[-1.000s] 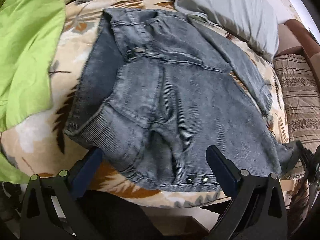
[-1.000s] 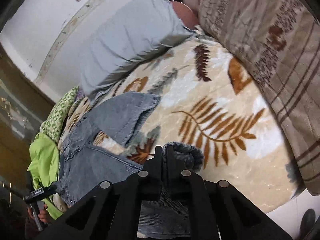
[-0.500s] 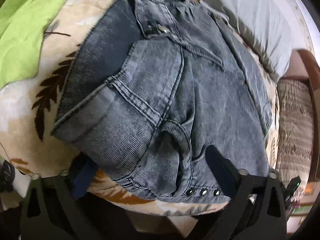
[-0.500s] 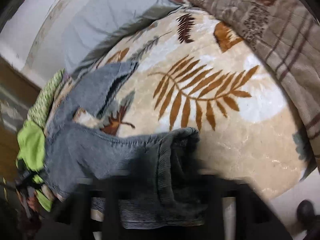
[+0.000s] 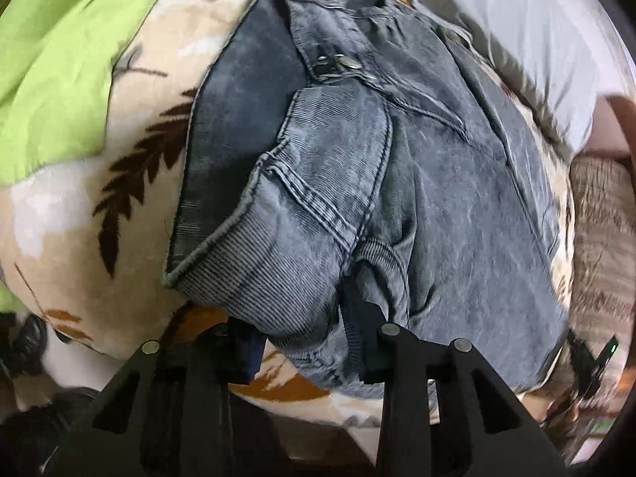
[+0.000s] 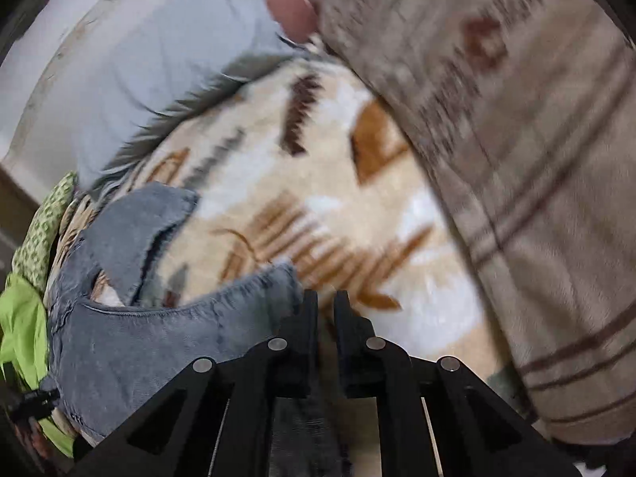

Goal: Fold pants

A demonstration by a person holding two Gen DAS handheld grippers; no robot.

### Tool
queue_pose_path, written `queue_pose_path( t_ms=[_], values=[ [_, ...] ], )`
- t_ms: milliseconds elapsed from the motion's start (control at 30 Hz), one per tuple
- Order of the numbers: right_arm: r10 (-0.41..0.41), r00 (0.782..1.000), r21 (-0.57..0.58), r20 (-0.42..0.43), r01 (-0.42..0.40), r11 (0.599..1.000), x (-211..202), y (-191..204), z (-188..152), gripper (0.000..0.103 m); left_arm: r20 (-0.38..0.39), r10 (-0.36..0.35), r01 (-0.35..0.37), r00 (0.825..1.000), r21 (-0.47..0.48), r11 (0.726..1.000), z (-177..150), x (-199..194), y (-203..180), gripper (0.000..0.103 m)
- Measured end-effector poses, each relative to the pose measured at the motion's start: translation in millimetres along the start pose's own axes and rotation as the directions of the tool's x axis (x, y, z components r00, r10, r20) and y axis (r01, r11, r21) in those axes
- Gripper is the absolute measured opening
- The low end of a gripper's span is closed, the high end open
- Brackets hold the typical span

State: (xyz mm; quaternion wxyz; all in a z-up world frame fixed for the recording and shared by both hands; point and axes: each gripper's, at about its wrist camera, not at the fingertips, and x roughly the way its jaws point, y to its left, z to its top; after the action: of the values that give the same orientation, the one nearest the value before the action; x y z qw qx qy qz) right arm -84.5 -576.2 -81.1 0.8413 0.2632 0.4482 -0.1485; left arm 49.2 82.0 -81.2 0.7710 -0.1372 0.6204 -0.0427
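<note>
Grey washed denim pants (image 5: 417, 183) lie on a leaf-patterned blanket (image 5: 79, 214), waist toward the left wrist camera. My left gripper (image 5: 306, 342) is closing around the ribbed waistband corner (image 5: 270, 278), which bunches between its fingers. In the right wrist view the pants (image 6: 131, 342) spread to the left, with one leg end (image 6: 151, 222) farther back. My right gripper (image 6: 325, 310) is nearly shut beside the near leg hem (image 6: 274, 282), with a narrow gap; denim hangs under the fingers, and I cannot tell if it is pinched.
A bright green cloth (image 5: 51, 51) lies left of the pants. A grey pillow (image 5: 528, 31) sits at the back. A brown striped blanket (image 6: 516, 159) covers the bed's right side. The bed edge is just below both grippers.
My left gripper has moved in and its fingers have closed from wide open onto the waistband. My right gripper moved right; the hem it held now lies to its left.
</note>
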Motion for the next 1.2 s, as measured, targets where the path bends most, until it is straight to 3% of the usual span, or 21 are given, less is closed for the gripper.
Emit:
queue_pose_path(
  t_ms=[133,200,267,333,433,500,600,700,733,767,800,900,1000,1200],
  values=[
    [0.011,0.999,-0.027,0.052,-0.010,1.000,-23,7,2,0.013,0.045,-0.042,0.038,0.998,0.077,0.996,-2,-35,6,0.034],
    [0.040,0.997,-0.072,0.066,-0.035,0.997,-30,25,8,0.019,0.091,-0.063,0.055,0.994,0.082,0.995,6,-54,9,0.048],
    [0.080,0.995,-0.114,0.060,-0.073,0.991,-28,50,12,0.043,0.135,-0.058,0.049,0.989,0.071,0.996,19,-63,9,0.073],
    [0.150,0.988,-0.142,0.025,-0.145,0.979,-12,80,16,0.052,0.170,-0.049,0.042,0.984,0.044,0.998,37,-64,8,0.076],
    [0.242,0.968,-0.169,-0.059,-0.249,0.954,21,125,8,0.052,0.136,-0.088,0.089,0.987,-0.005,0.996,65,-51,1,0.076],
    [0.255,0.961,-0.171,-0.108,-0.271,0.947,46,150,3,0.052,0.133,-0.121,0.125,0.984,-0.022,0.992,72,-42,-12,0.076],
    [0.281,0.943,-0.135,-0.178,-0.306,0.942,79,173,-3,0.052,0.134,-0.083,0.086,0.987,-0.012,0.996,86,-25,-22,0.076],
    [0.300,0.924,-0.128,-0.237,-0.336,0.933,106,194,-13,0.051,0.122,-0.073,0.082,0.990,-0.067,0.994,102,-5,-20,0.076],
    [0.273,0.935,-0.161,-0.226,-0.312,0.936,109,202,-14,0.037,0.111,-0.069,0.080,0.991,-0.097,0.992,108,3,-18,0.076],
    [0.265,0.940,-0.179,-0.216,-0.305,0.935,110,207,-13,0.014,0.099,-0.064,0.077,0.993,-0.124,0.989,113,9,-15,0.076],
    [0.284,0.934,-0.177,-0.219,-0.324,0.930,110,209,-8,0.011,0.092,-0.070,0.082,0.993,-0.135,0.987,115,12,-13,0.076],
    [0.374,0.906,-0.137,-0.197,-0.403,0.905,98,211,28,0.010,0.111,-0.059,0.072,0.992,-0.117,0.991,125,12,-16,0.076],
    [0.450,0.890,-0.090,-0.079,-0.456,0.886,80,214,97,0.004,0.143,-0.023,0.037,0.989,-0.099,0.994,140,11,-21,0.076],
    [0.417,0.901,-0.024,0.120,-0.418,0.908,97,222,217,0.004,0.151,0.024,-0.006,0.988,-0.118,0.993,179,21,-21,0.076]
  ],
)
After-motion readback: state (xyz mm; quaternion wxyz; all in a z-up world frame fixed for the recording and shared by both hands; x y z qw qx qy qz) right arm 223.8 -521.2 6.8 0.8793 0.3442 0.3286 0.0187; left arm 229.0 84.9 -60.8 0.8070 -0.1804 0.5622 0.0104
